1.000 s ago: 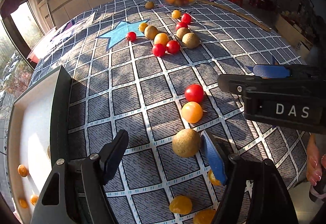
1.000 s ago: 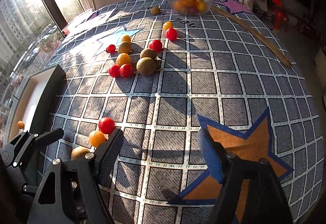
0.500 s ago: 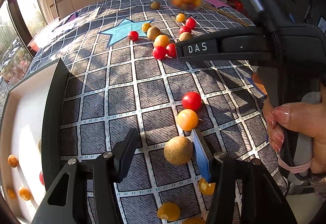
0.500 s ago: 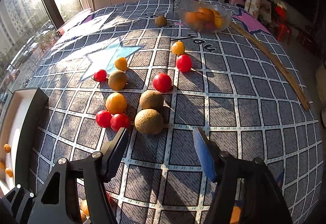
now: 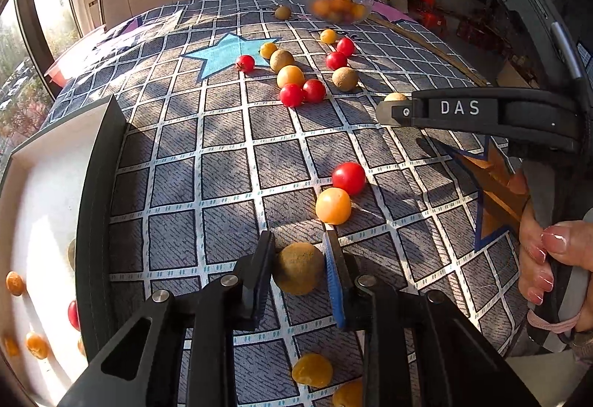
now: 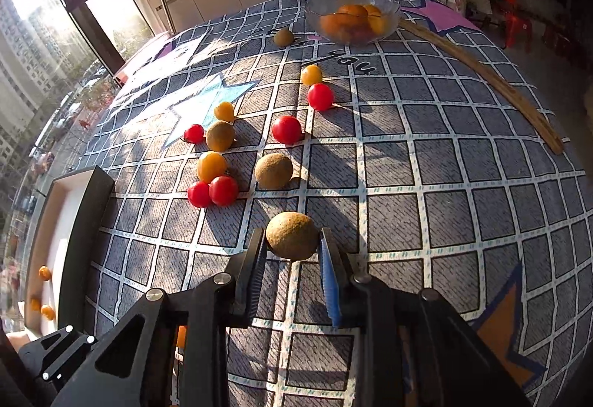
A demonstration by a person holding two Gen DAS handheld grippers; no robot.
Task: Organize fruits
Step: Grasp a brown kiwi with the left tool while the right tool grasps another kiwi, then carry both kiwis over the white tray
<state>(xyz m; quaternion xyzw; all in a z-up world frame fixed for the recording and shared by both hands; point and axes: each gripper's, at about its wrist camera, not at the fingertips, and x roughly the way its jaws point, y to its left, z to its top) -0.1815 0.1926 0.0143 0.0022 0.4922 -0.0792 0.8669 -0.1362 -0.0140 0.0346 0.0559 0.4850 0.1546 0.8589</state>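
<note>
My left gripper (image 5: 298, 268) is shut on a brown round fruit (image 5: 299, 268) low over the checked cloth. My right gripper (image 6: 292, 245) is shut on another brown round fruit (image 6: 291, 235); in the left wrist view the right gripper's black body (image 5: 478, 114) crosses the right side. Red tomatoes (image 5: 348, 178), an orange fruit (image 5: 333, 205) and more brown fruits (image 6: 273, 171) lie scattered on the cloth. A white tray (image 5: 40, 207) at the left holds several small fruits.
A glass bowl (image 6: 352, 17) of oranges stands at the far edge. A wooden stick (image 6: 481, 73) lies along the right side. The tray's dark wall (image 5: 98, 221) rises at the left. Small orange fruits (image 5: 312, 370) lie under my left gripper.
Both grippers closed from open onto brown fruits. The right gripper moved forward to the fruit cluster; the left one shifted onto the near brown fruit.
</note>
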